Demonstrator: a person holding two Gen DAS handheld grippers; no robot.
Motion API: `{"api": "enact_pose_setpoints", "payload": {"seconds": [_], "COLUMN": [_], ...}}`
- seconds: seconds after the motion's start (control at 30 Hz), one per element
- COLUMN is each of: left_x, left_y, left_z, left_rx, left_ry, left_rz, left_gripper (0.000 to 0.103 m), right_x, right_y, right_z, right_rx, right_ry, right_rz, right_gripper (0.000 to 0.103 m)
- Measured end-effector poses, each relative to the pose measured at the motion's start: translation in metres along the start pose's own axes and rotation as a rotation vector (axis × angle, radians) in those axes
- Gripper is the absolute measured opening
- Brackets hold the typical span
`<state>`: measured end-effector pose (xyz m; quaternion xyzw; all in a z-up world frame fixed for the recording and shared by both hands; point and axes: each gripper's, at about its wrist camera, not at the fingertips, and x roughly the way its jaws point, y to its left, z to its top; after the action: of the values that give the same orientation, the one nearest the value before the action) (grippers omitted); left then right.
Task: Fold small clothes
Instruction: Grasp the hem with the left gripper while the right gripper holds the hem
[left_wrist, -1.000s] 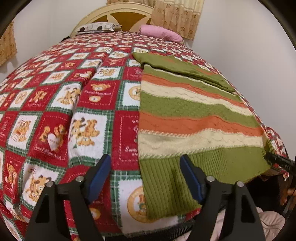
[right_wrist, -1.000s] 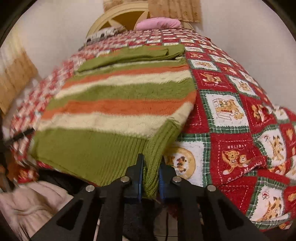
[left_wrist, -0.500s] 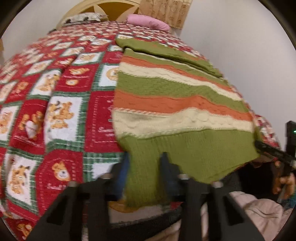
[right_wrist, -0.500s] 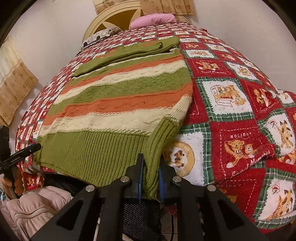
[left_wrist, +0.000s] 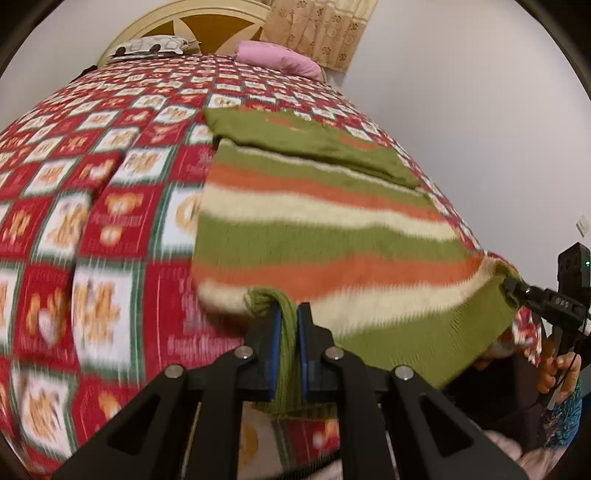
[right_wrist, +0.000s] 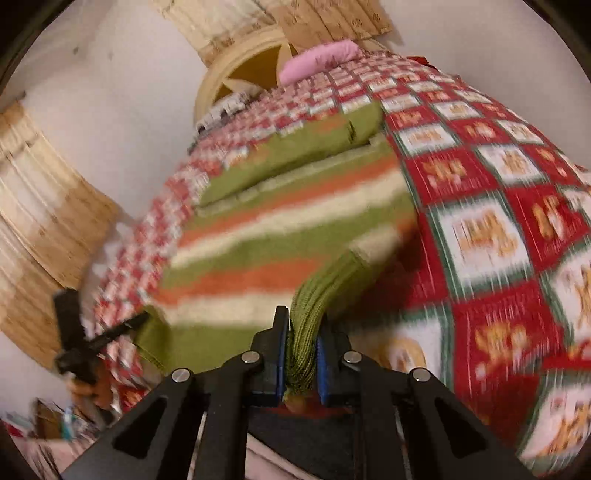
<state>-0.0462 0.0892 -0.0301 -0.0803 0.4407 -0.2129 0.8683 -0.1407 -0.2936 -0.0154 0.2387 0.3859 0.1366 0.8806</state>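
A green, orange and cream striped sweater (left_wrist: 325, 229) lies on the bed, its sleeves folded across the far end. My left gripper (left_wrist: 289, 321) is shut on the green ribbed hem at its left corner. My right gripper (right_wrist: 302, 332) is shut on the ribbed hem (right_wrist: 314, 306) at the other corner; it also shows at the right of the left wrist view (left_wrist: 517, 290). Both hem corners are lifted off the quilt. The sweater body (right_wrist: 280, 236) still rests on the bed. The left gripper shows at the left of the right wrist view (right_wrist: 142, 319).
The bed carries a red, green and white patchwork quilt (left_wrist: 92, 221) with bear prints. A pink pillow (left_wrist: 277, 59) and a cream headboard (left_wrist: 192, 22) are at the far end. A white wall (left_wrist: 480, 110) runs along the right. Curtains (right_wrist: 40, 206) hang by the bed.
My left gripper has closed on the hem's left corner. Both grippers have lifted the hem up off the bed and forward; the views are blurred by motion.
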Motion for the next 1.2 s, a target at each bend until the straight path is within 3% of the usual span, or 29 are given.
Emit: {"api": "enact_pose_setpoints", "payload": {"seconds": [0.17, 0.37, 0.5, 0.67, 0.8, 0.93, 1.0, 1.03, 1.07, 1.13, 1.2], "left_x": [0.015, 0.030, 0.019, 0.031, 0.060, 0.091, 0.097, 0.098, 0.099, 0.097, 0.097], "left_y": [0.005, 0.026, 0.044, 0.042, 0.016, -0.010, -0.019, -0.020, -0.020, -0.018, -0.016], "left_z": [0.066, 0.106, 0.100, 0.092, 0.087, 0.079, 0.072, 0.070, 0.068, 0.065, 0.063], "left_rx": [-0.002, -0.011, 0.005, 0.053, 0.127, 0.189, 0.232, 0.244, 0.252, 0.251, 0.243], "left_ry": [-0.044, -0.088, -0.103, -0.072, -0.019, 0.065, 0.061, 0.059, 0.060, 0.044, 0.037], "left_rz": [0.064, 0.161, 0.129, 0.064, 0.020, -0.002, 0.029, 0.046, 0.051, 0.049, 0.046], "left_gripper": [0.006, 0.006, 0.007, 0.039, 0.041, 0.043, 0.054, 0.061, 0.061, 0.061, 0.059], "right_x": [0.022, 0.082, 0.110, 0.117, 0.117, 0.099, 0.081, 0.068, 0.057, 0.036, 0.026], "right_y": [-0.004, -0.038, -0.055, -0.059, -0.056, -0.057, -0.053, -0.049, -0.047, -0.042, -0.040], "right_z": [0.061, 0.096, 0.093, 0.090, 0.092, 0.096, 0.098, 0.098, 0.097, 0.091, 0.085], "right_rx": [0.033, 0.106, 0.130, 0.103, 0.091, 0.148, 0.162, 0.156, 0.149, 0.134, 0.122], "right_ry": [-0.083, -0.051, -0.012, -0.019, -0.022, -0.064, -0.130, -0.180, -0.225, -0.301, -0.319], "right_rz": [-0.024, -0.136, -0.177, -0.193, -0.195, -0.098, -0.049, -0.045, -0.047, -0.057, -0.074], "right_gripper": [0.013, 0.012, 0.012, 0.013, 0.014, 0.015, 0.025, 0.042, 0.056, 0.060, 0.060]}}
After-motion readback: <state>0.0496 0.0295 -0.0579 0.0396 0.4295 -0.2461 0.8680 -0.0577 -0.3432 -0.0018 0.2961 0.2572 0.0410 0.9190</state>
